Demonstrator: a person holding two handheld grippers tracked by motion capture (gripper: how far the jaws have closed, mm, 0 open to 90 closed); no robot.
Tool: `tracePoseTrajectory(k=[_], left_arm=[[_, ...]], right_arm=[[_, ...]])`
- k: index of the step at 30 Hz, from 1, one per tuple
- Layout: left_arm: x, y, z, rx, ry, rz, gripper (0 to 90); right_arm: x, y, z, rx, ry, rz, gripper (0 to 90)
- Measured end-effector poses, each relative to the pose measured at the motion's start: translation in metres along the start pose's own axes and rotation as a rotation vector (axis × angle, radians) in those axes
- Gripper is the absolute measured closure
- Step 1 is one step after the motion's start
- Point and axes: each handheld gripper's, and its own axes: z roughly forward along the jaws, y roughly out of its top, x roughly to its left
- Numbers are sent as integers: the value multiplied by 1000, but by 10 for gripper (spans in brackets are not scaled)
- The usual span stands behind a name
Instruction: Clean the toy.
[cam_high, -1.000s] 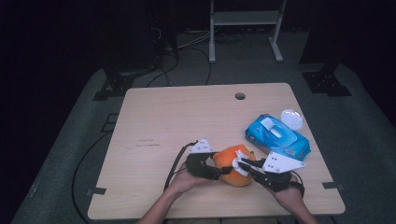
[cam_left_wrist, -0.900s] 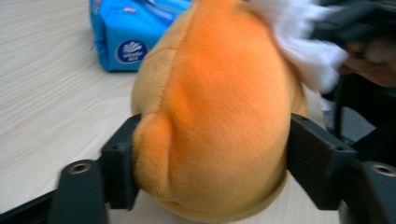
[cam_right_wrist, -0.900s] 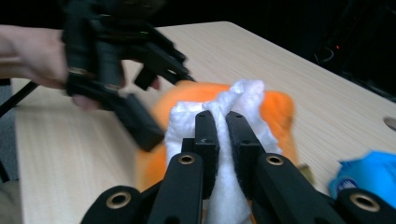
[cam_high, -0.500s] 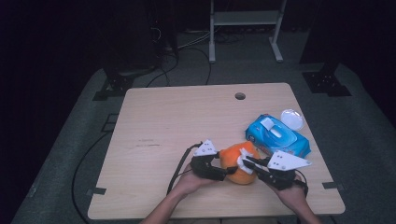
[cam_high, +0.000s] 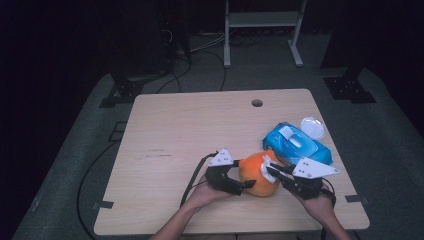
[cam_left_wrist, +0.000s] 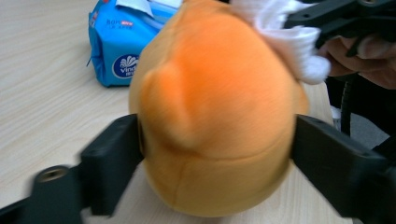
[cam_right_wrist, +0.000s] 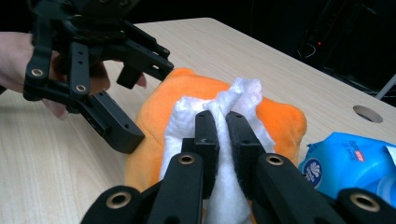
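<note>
High view puts the action near the table's (cam_high: 165, 125) front edge, a bit right of centre: your left gripper (cam_high: 239, 181) straddles the orange plush toy (cam_high: 252, 172) and your right gripper (cam_high: 274, 169) comes in from the other side with a white wipe (cam_high: 266, 167) clamped tight between its jaws. In the right gripper view the wipe (cam_right_wrist: 224, 140) is bunched up and pressed onto the top of the toy (cam_right_wrist: 154, 140).

The left jaws have just been opening. In the left gripper view they stand wide, one at each flank of the toy (cam_left_wrist: 215, 116), right at the plush, but the blur means I can't tell if they're pressing it or just cradling it. If you're wiping it down, I'd snug that left hold back up first, otherwise the soft toy will probably roll under the wipe. Short strokes towards the left gripper, light pressure.

Further back, just beside the toy towards the right edge, sits the blue wipes pack (cam_high: 297, 144), and behind that a clear round lid (cam_high: 312, 127).

Hard to make out: the toy's underside, whatever face it has, and how much wipe is tucked under the right jaws.
</note>
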Motion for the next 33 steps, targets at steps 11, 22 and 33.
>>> tracePoseTrajectory(k=[11, 22, 33], left_arm=[[-8, 14, -3, 3, 3, 82, 376], [-37, 4, -17, 135, 120, 324, 385], [-25, -2, -19, 92, 82, 190, 174]], right_arm=[[-6, 1, -6, -26, 10, 25, 833], [38, 36, 24, -45, 107, -114, 833], [-2, 4, 1, 3, 57, 22, 834]])
